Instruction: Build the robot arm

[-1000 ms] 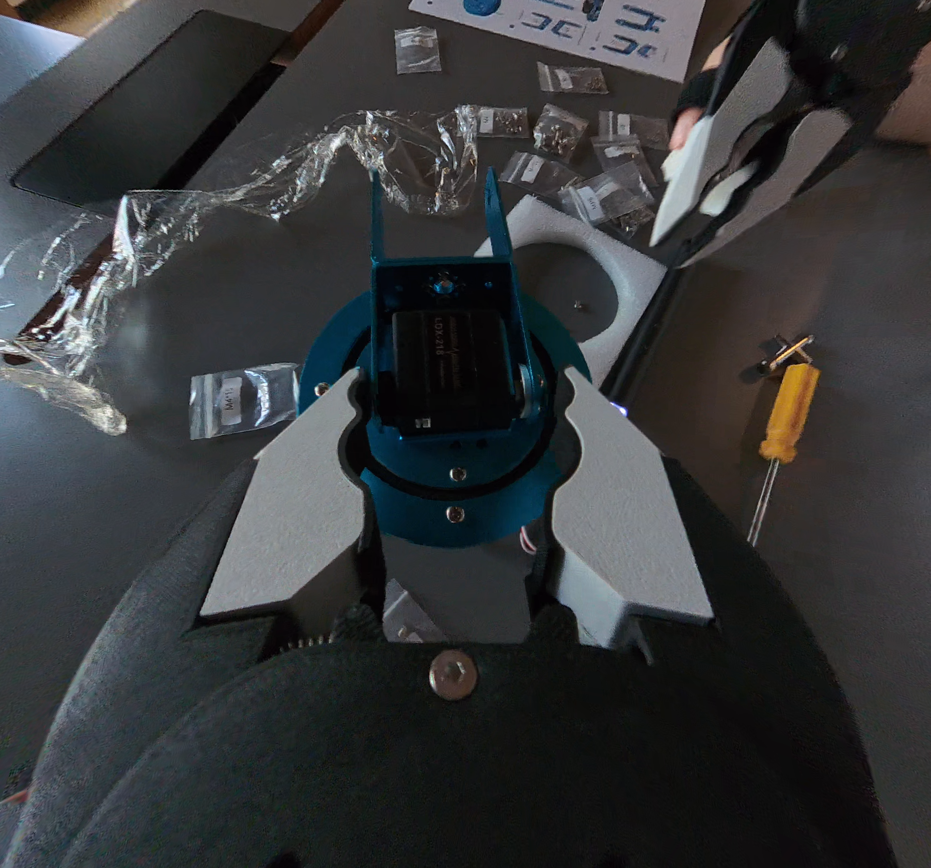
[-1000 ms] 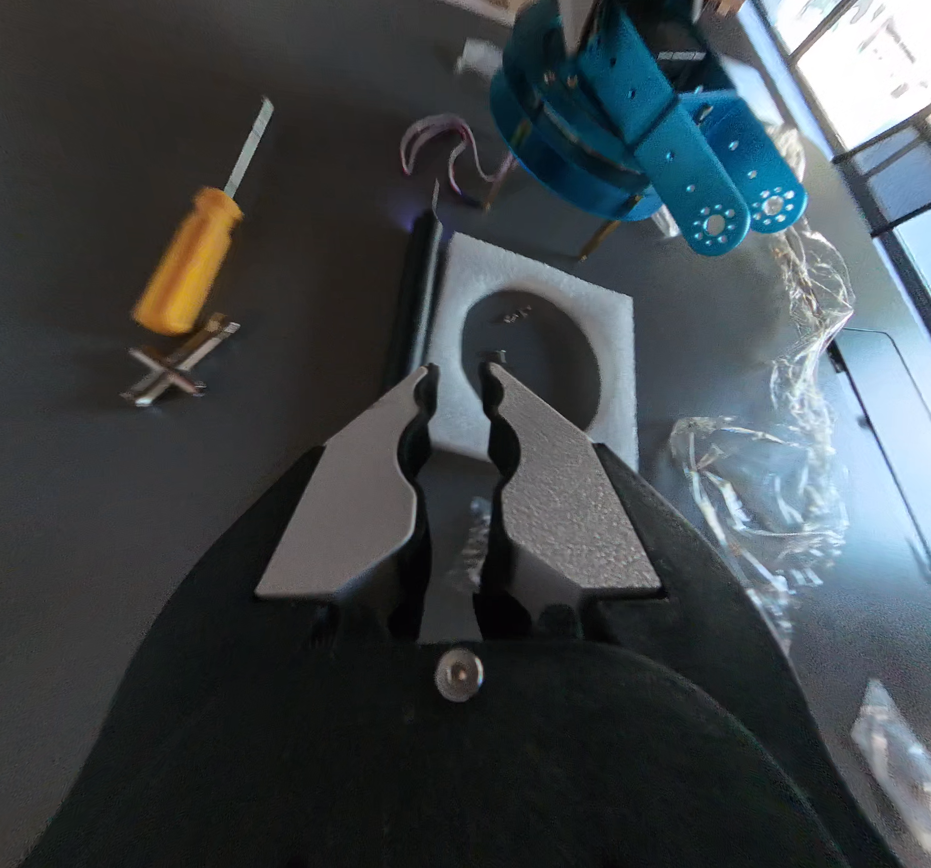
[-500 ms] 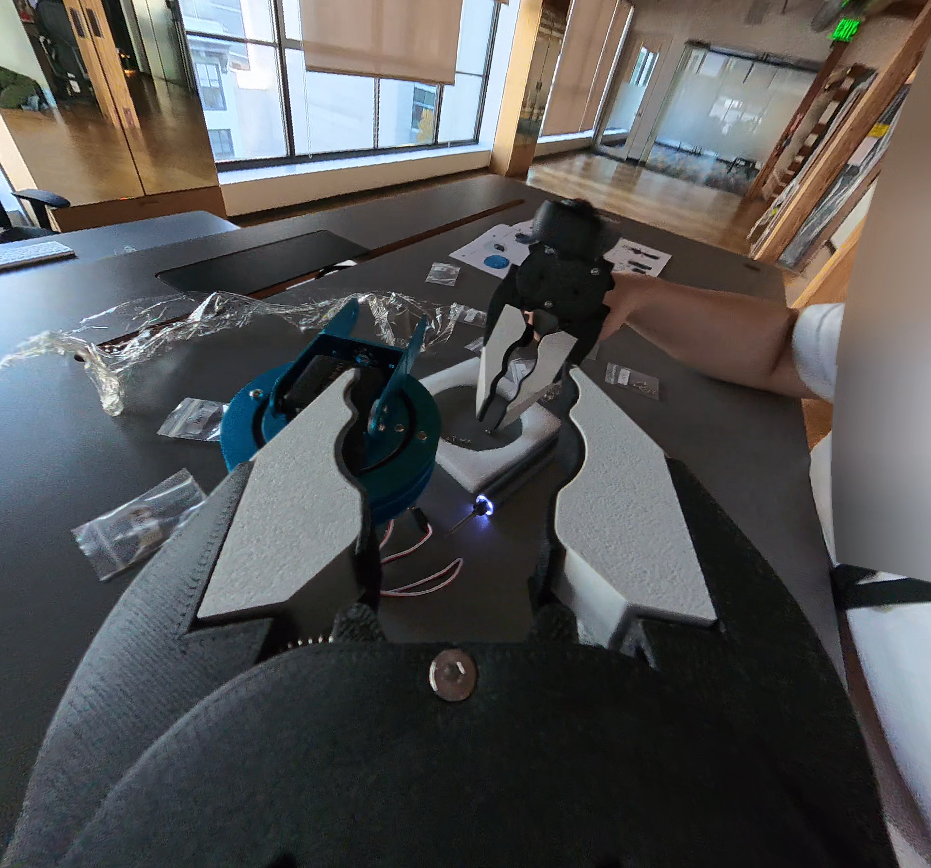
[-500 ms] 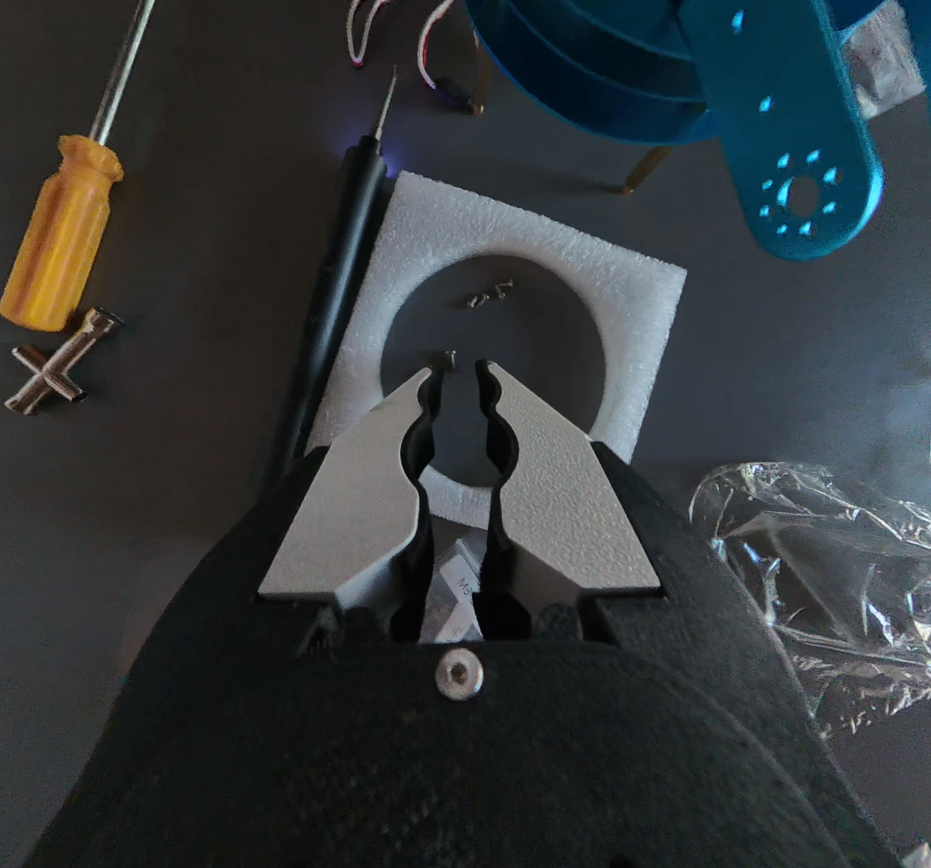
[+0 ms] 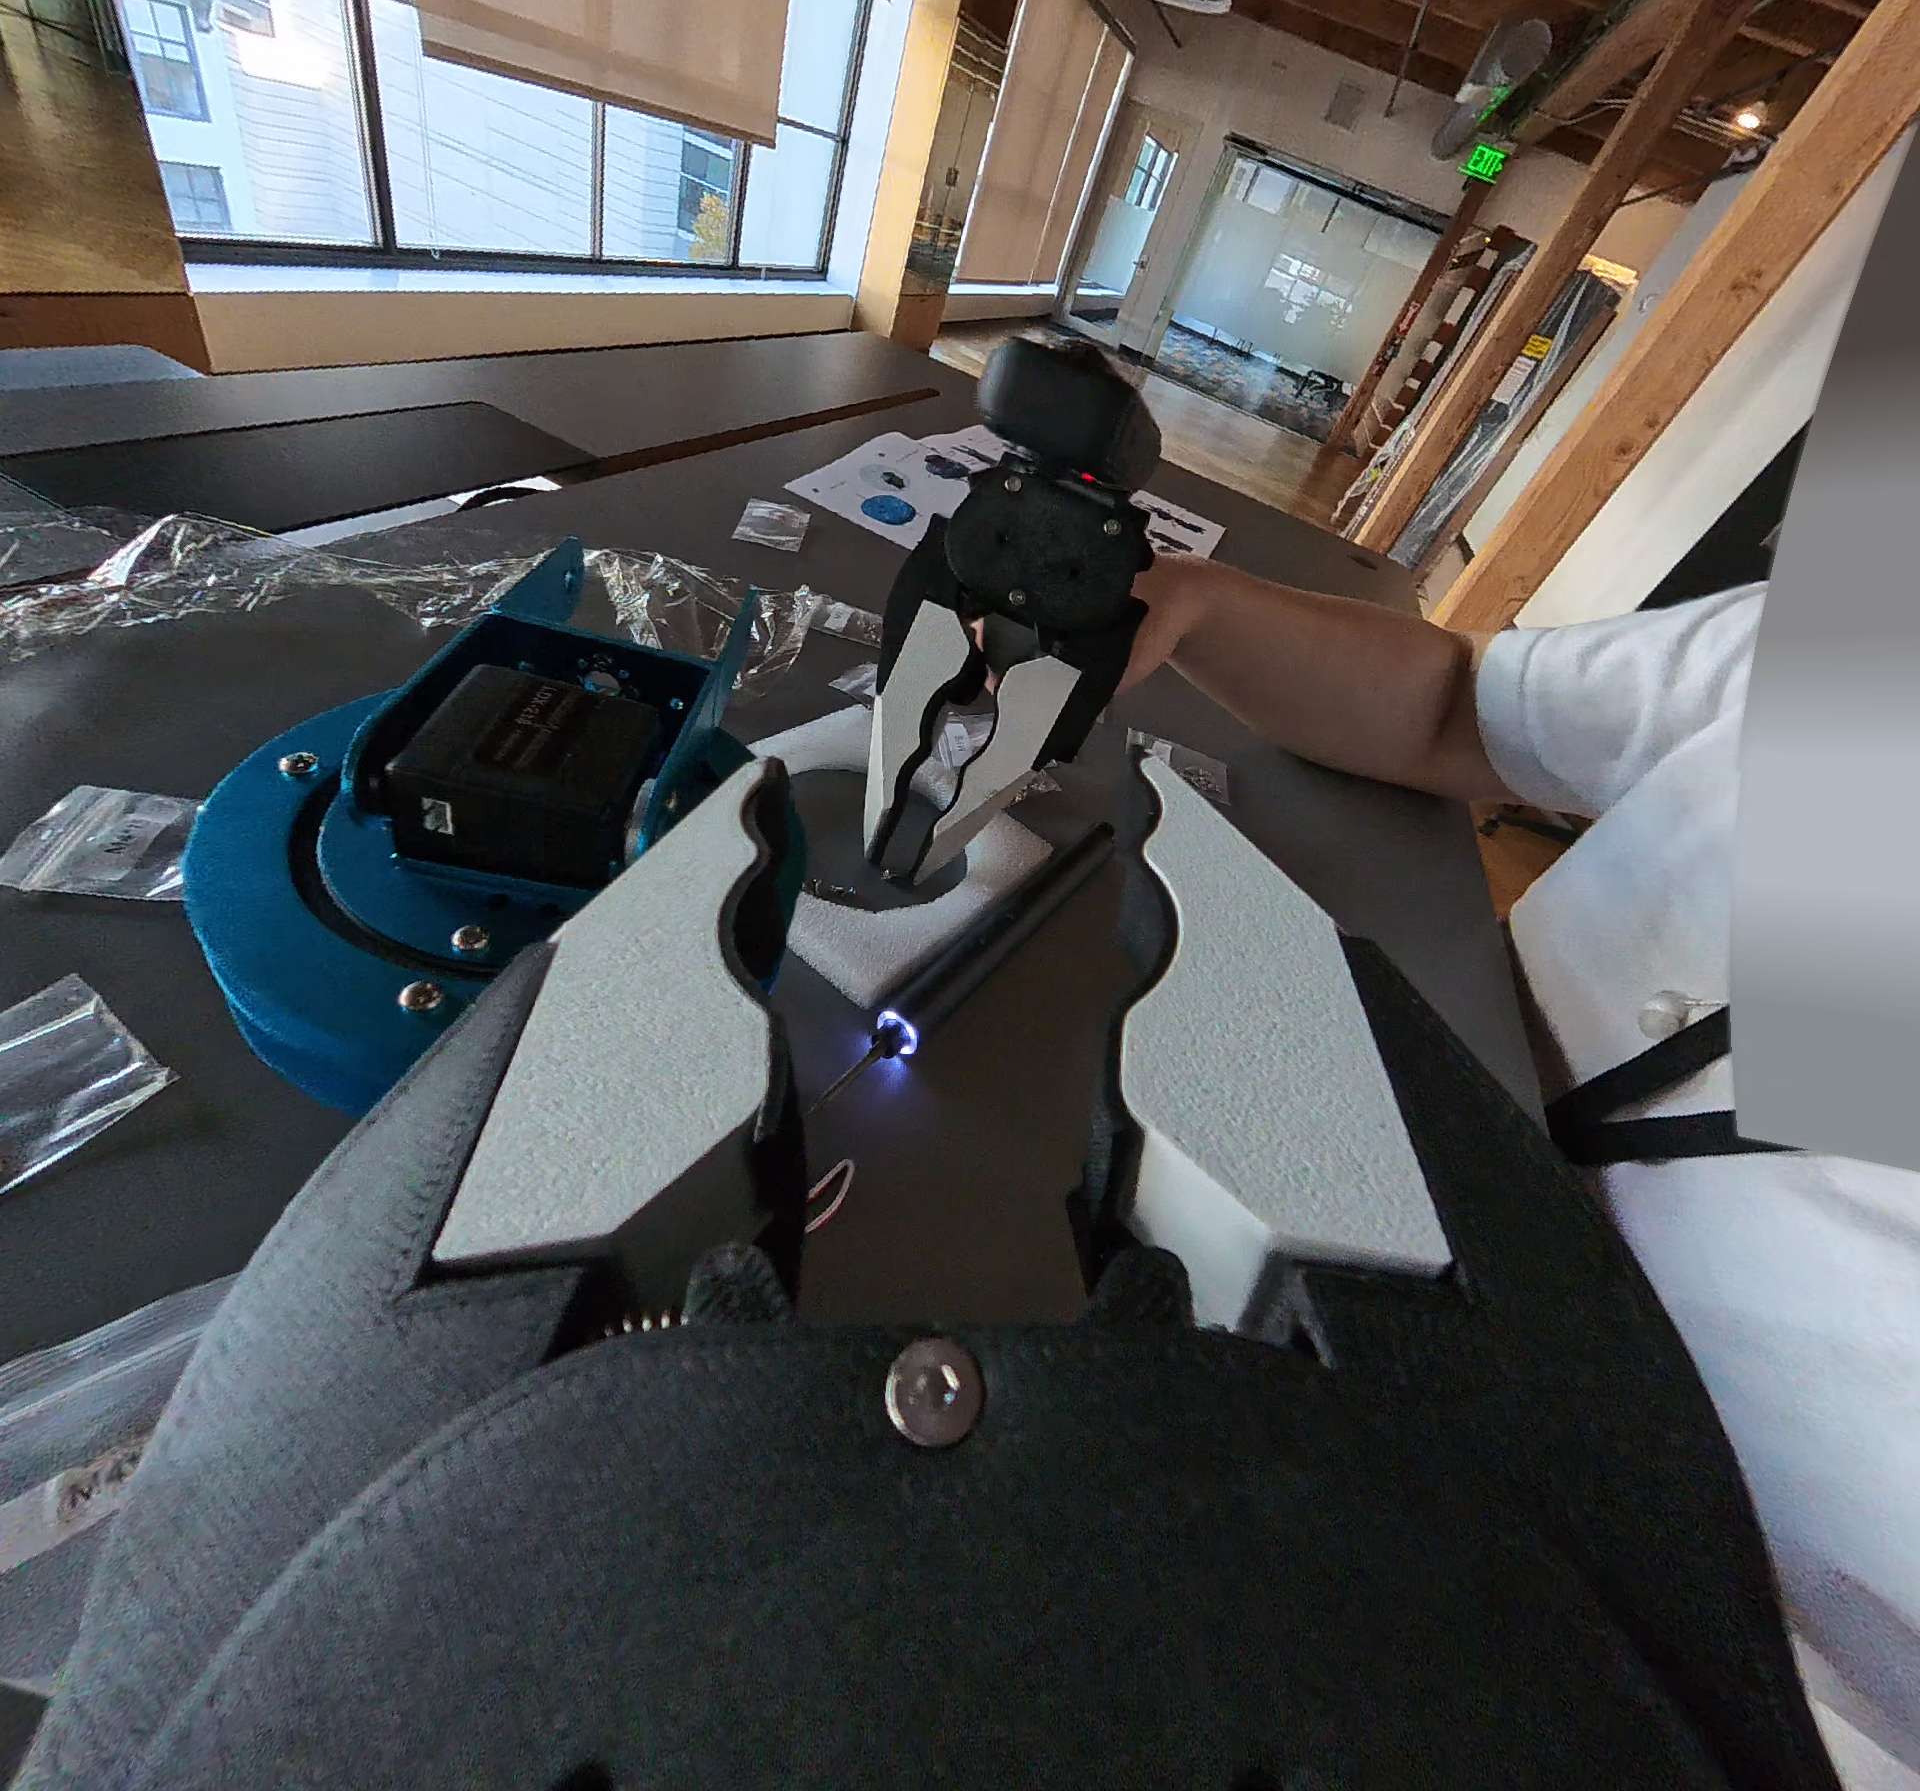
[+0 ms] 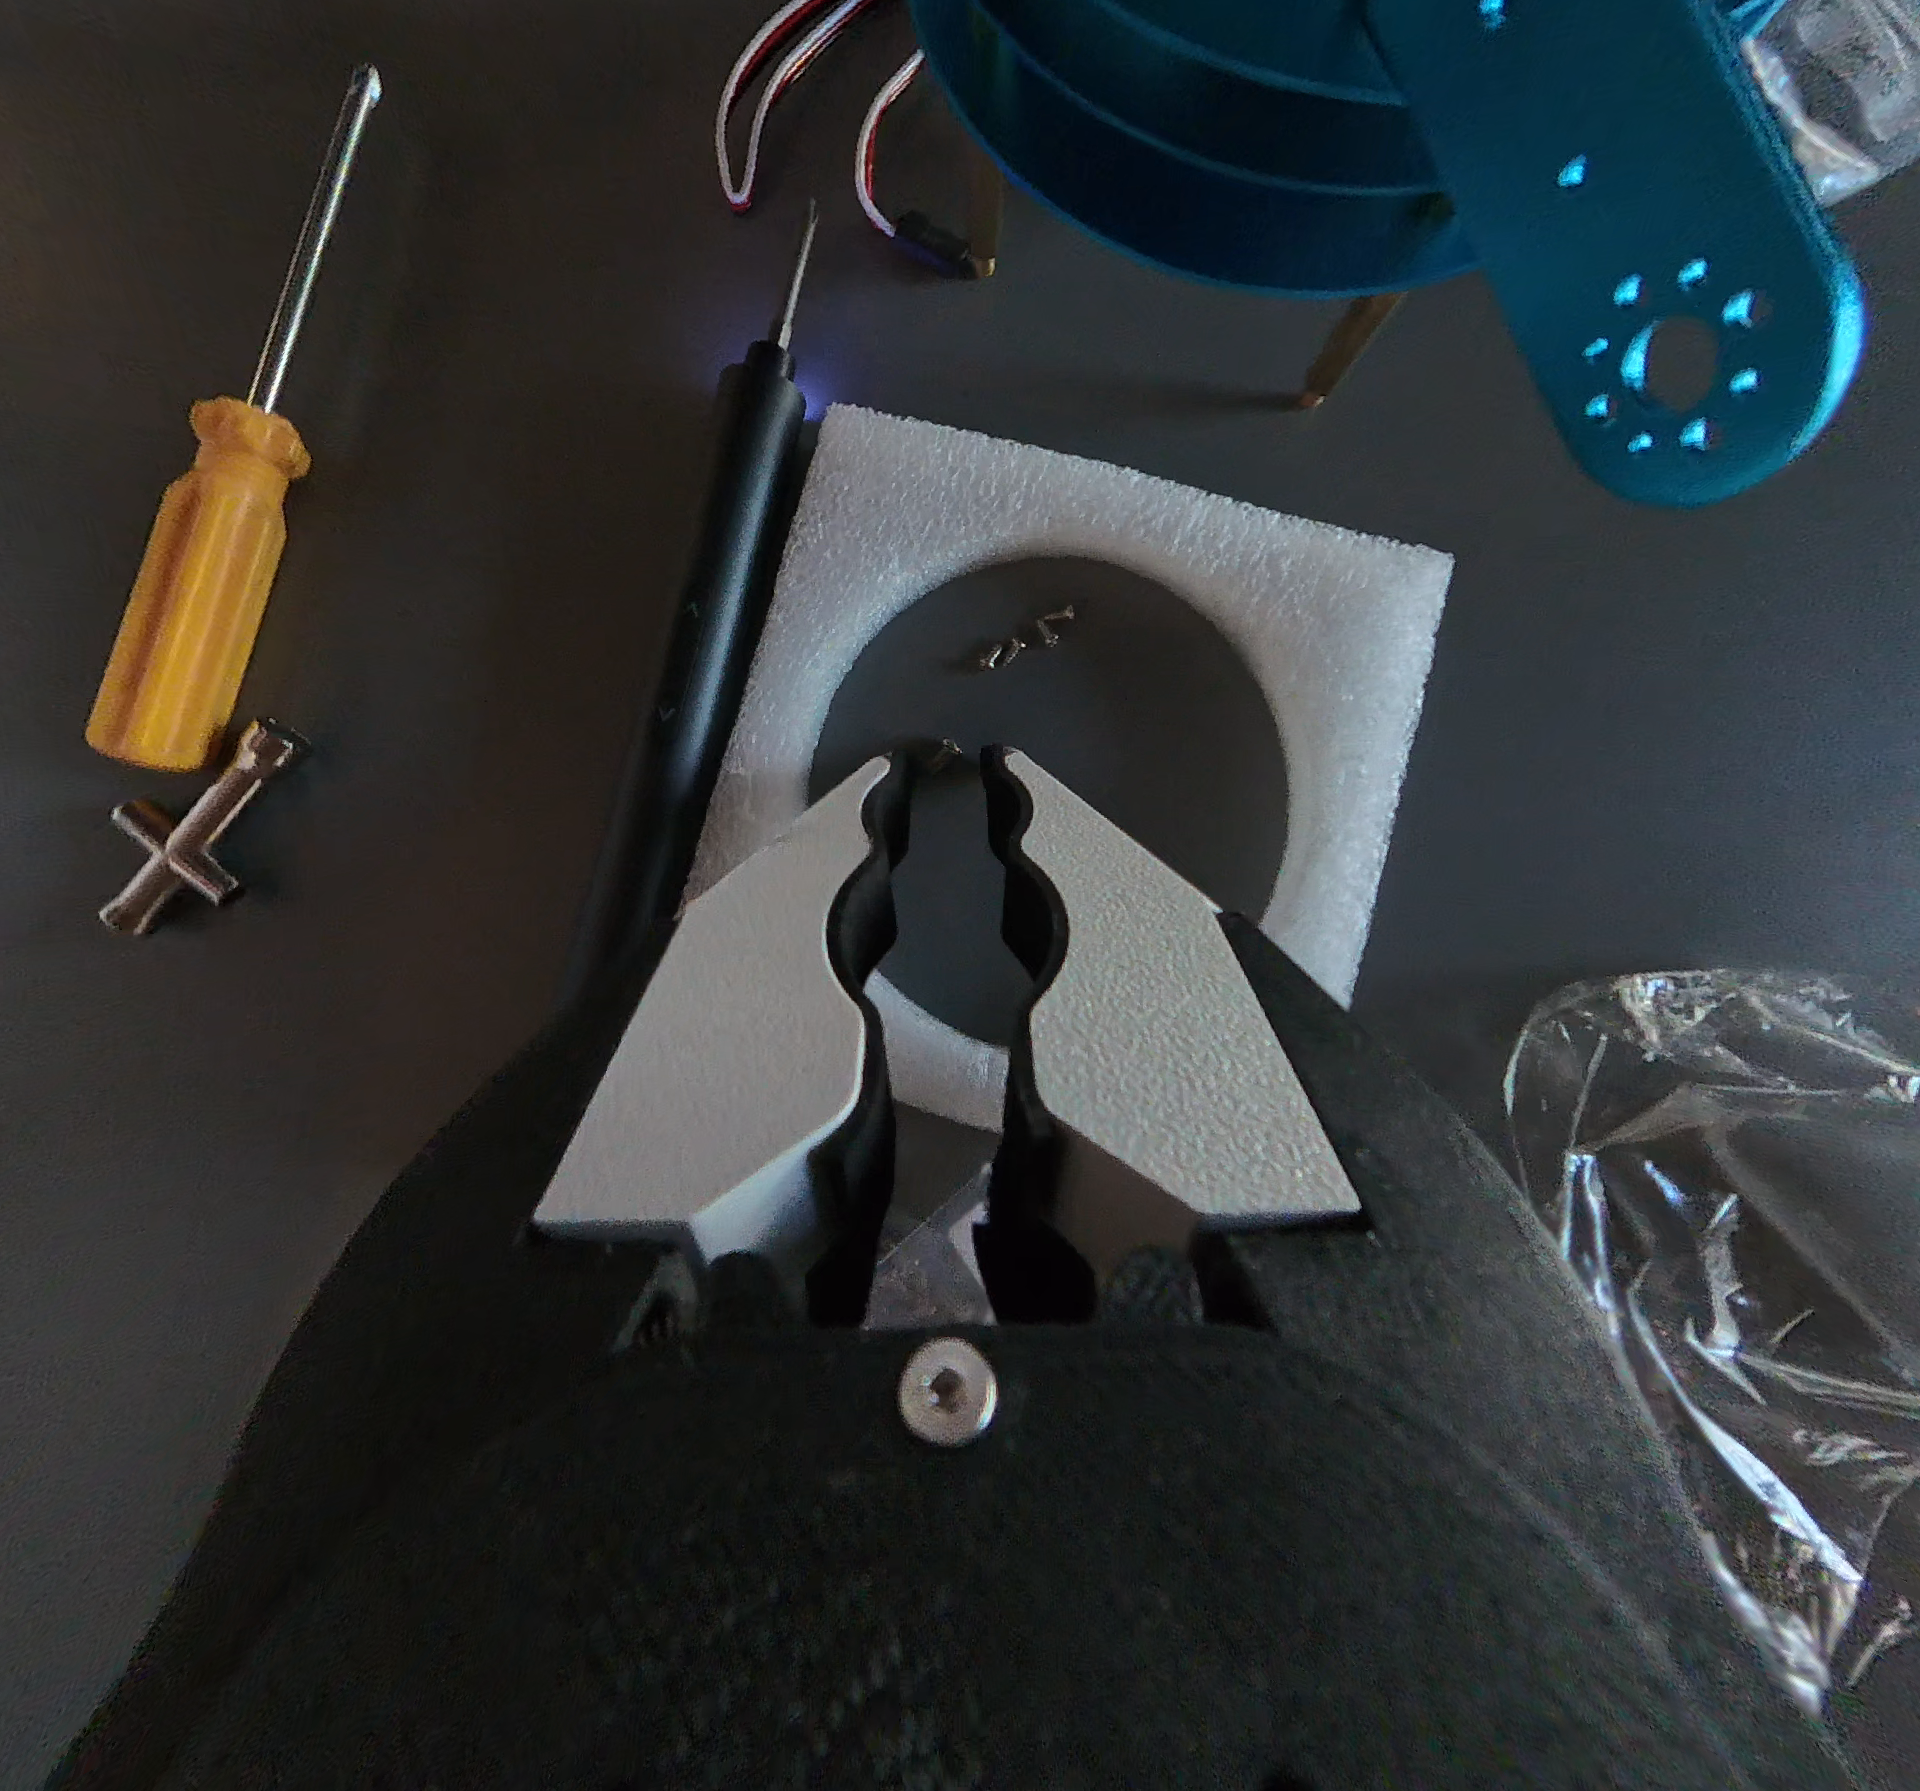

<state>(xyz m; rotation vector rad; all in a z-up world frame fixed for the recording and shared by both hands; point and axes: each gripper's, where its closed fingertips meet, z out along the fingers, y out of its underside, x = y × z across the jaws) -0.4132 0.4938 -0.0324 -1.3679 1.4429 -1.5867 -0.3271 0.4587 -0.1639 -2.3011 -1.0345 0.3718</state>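
Observation:
My left gripper (image 5: 961, 785) is open and empty, low over the dark table. It is just right of a blue round servo base (image 5: 312, 962), which also shows in the right wrist view (image 6: 1195, 79). A black powered screwdriver (image 5: 997, 931) with a lit tip lies between my left fingers, farther off. My right gripper (image 6: 945, 759) points down into the hole of a white foam square (image 6: 1143, 536). Its tips are slightly apart over a tiny screw (image 6: 940, 752). A small clear bag (image 6: 935, 1242) is pinched deep between its fingers. It also shows in the left wrist view (image 5: 904, 868).
More tiny screws (image 6: 1023, 645) lie in the foam hole. A yellow screwdriver (image 6: 197, 598) and a cross wrench (image 6: 197, 848) lie to the left. Crumpled clear wrap (image 6: 1714, 1222), small parts bags (image 5: 104, 837) and a printed sheet (image 5: 894, 484) lie around. A person's forearm (image 5: 1330, 681) reaches in from the right. Spacing between my two grippers at the tips: around 15 centimeters. My left tips are about 15 centimeters from the black powered screwdriver (image 5: 997, 931), my right tips only 4 centimeters. The right camera catches it too, in the right wrist view (image 6: 680, 696).
My left gripper has let go of the blue base, which now stands on the table, and has drawn off to its right. My right gripper has come down into the foam hole.

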